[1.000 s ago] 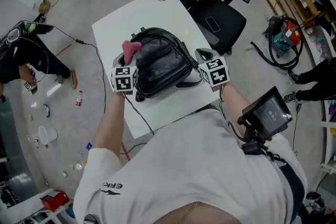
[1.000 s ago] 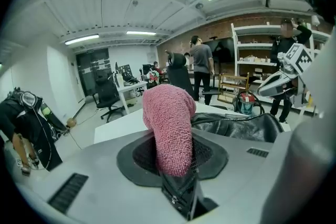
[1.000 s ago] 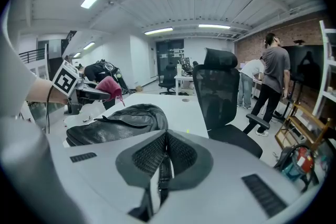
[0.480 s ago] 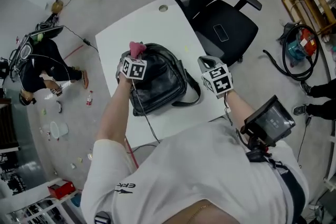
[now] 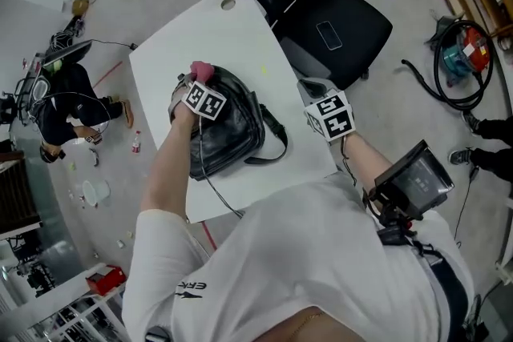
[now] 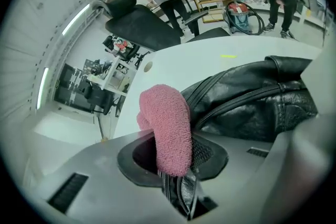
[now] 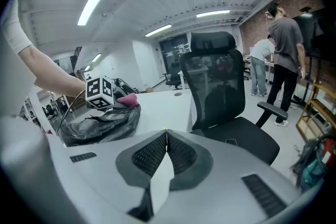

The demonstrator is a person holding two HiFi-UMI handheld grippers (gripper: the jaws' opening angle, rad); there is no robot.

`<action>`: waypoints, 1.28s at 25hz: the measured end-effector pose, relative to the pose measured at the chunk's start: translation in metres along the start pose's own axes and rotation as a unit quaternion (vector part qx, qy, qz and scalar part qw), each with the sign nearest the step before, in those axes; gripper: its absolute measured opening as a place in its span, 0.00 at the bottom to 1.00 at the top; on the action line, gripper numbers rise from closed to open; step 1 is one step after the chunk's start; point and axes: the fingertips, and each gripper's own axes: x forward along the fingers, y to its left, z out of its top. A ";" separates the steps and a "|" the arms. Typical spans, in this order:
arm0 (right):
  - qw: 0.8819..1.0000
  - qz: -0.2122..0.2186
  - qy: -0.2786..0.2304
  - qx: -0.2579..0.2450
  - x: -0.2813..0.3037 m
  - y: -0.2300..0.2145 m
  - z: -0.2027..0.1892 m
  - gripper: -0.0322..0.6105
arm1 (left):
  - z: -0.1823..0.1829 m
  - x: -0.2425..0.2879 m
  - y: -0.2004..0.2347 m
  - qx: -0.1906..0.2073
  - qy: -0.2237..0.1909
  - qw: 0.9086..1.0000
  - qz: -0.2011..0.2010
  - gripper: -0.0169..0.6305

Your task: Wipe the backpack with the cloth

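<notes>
Now that the left tongs (image 6: 176, 165), clamped on the pink cloth (image 6: 167, 126), have slid to the far end of the black backpack (image 5: 228, 124) on the white surface (image 5: 200, 28), the wipe looks under way, while the right tongs (image 7: 166, 150), closed and empty, have drawn off right.

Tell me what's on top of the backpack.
The pink cloth, pinched in the left gripper, sits over its far end. The gripper hides where cloth meets backpack.
</notes>
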 end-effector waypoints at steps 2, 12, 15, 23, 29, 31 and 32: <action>1.000 0.003 0.000 0.005 0.000 -0.005 -0.003 0.06 | 0.006 -0.003 -0.006 0.032 0.004 0.999 0.000 0.17; 1.000 0.017 -0.007 0.020 -0.007 -0.015 -0.006 0.06 | 0.050 -0.033 -0.045 0.251 0.002 0.968 -0.019 0.17; 0.999 0.019 -0.013 0.023 -0.012 -0.015 -0.007 0.06 | 0.061 -0.042 -0.063 0.324 -0.001 0.946 -0.026 0.17; 0.999 0.018 -0.020 0.035 -0.034 -0.017 -0.014 0.06 | 0.070 -0.077 -0.112 0.438 -0.018 0.898 -0.045 0.17; 0.999 0.022 -0.011 0.033 -0.031 -0.014 -0.023 0.06 | 0.073 -0.098 -0.144 0.508 -0.051 0.857 -0.068 0.17; 0.999 0.020 -0.010 0.028 -0.033 -0.009 -0.024 0.06 | 0.071 -0.106 -0.157 0.535 -0.064 0.840 -0.072 0.17; 0.999 0.018 -0.010 0.027 -0.036 -0.005 -0.024 0.06 | 0.068 -0.112 -0.163 0.547 -0.070 0.831 -0.072 0.17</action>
